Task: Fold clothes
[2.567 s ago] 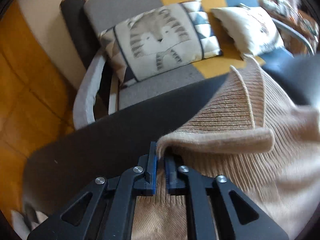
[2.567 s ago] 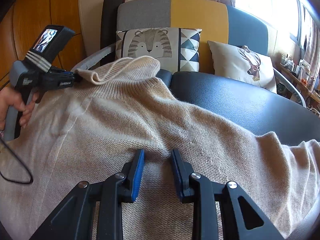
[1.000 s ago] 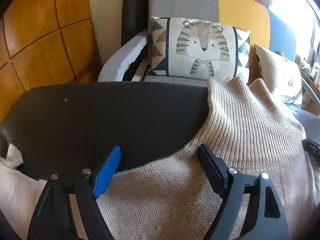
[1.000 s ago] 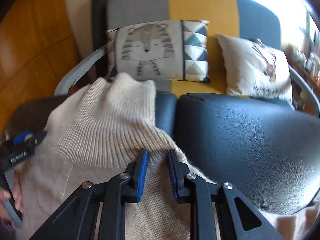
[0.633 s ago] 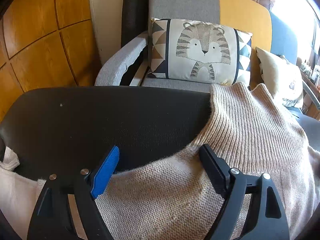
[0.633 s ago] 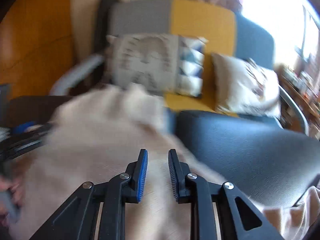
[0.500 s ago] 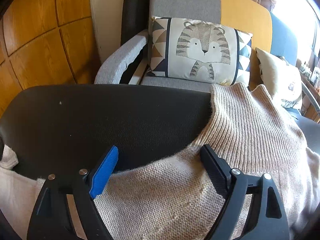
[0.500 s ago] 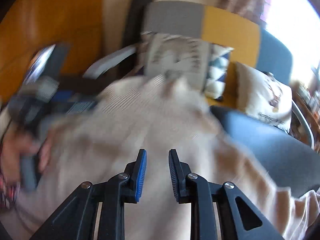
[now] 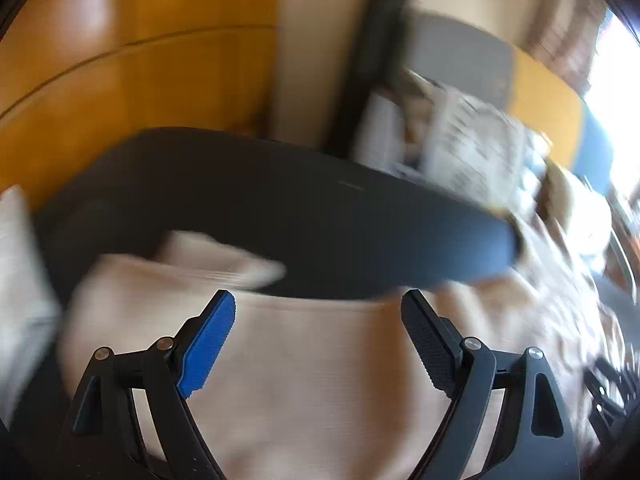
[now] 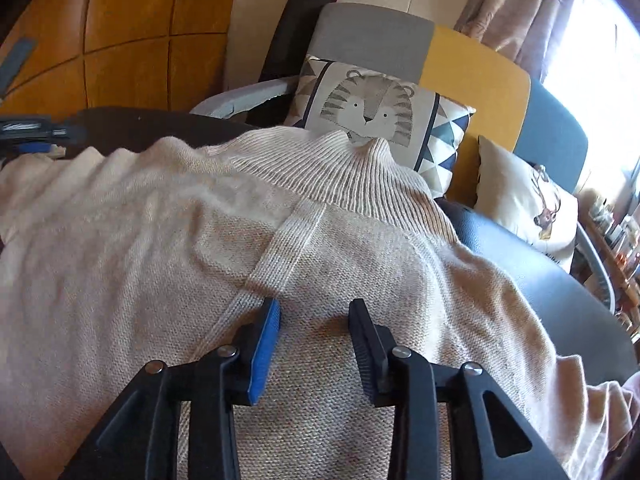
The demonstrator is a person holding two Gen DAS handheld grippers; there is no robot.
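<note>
Beige knit sweater (image 10: 168, 240) lies spread over a dark upholstered surface (image 10: 560, 304), its ribbed collar (image 10: 340, 168) toward a tiger-print cushion (image 10: 372, 108) on the sofa (image 10: 472, 64). The right gripper (image 10: 314, 310) rests on the knit with jaws parted, clamping nothing. The left gripper (image 9: 318, 304), in a blurred view, hangs wide open above the sweater's edge.
</note>
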